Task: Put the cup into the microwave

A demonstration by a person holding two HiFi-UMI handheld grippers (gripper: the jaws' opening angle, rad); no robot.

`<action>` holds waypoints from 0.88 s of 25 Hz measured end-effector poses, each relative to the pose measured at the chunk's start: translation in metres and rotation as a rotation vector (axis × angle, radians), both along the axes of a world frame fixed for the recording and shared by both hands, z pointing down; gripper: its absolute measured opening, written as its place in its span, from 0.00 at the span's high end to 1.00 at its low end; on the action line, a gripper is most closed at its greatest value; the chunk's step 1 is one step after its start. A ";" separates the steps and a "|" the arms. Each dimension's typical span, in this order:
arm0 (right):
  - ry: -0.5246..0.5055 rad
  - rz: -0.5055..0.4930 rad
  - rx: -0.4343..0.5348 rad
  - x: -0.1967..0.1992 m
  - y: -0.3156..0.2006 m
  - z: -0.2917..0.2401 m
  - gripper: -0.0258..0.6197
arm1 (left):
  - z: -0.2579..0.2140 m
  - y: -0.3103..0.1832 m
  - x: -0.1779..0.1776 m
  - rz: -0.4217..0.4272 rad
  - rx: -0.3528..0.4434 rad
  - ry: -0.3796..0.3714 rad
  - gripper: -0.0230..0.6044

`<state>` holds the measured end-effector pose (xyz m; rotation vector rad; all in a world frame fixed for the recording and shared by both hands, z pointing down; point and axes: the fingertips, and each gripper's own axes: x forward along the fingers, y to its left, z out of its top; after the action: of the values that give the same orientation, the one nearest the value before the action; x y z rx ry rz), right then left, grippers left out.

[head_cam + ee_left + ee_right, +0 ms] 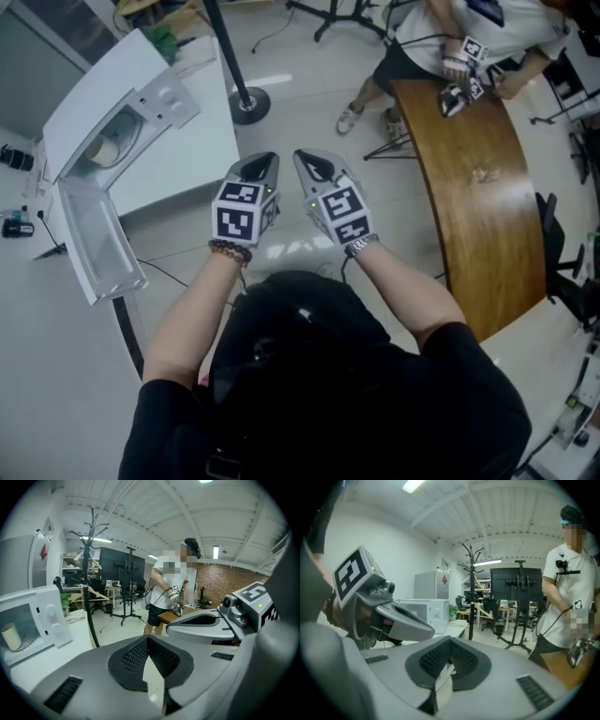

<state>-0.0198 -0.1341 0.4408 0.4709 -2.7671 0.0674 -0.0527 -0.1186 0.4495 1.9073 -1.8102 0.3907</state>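
The left gripper [260, 169] and the right gripper [317, 165] are held side by side in the air over the floor [309, 103], a little apart. Each one has its jaws closed tight, and nothing is between them. The cup [105, 150] is inside the microwave [94, 98], off to the left and away from both grippers. The microwave door [94, 239] hangs wide open. The microwave sits on a white table [192, 141]. A black pole stand [246, 101] is on the floor just beside that table. On the right is a long brown table [478, 197], and another person [441, 37] is at its far end.
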 end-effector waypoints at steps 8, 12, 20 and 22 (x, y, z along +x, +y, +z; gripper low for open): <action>0.004 0.130 0.002 0.104 -0.032 -0.004 0.96 | -0.001 -0.042 0.101 0.147 -0.002 -0.006 0.96; 0.011 0.196 -0.003 0.149 -0.042 -0.001 0.96 | -0.004 -0.059 0.150 0.225 0.004 -0.007 0.96; 0.010 0.327 -0.006 0.228 -0.052 -0.002 0.96 | -0.008 -0.079 0.236 0.381 0.015 -0.016 0.96; 0.008 0.368 -0.006 0.248 -0.054 -0.002 0.96 | -0.009 -0.083 0.256 0.421 0.017 -0.019 0.96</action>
<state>0.2282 -0.1878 0.4393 0.9688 -2.6360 0.1593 0.2032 -0.2021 0.4403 2.3026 -1.4155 0.5345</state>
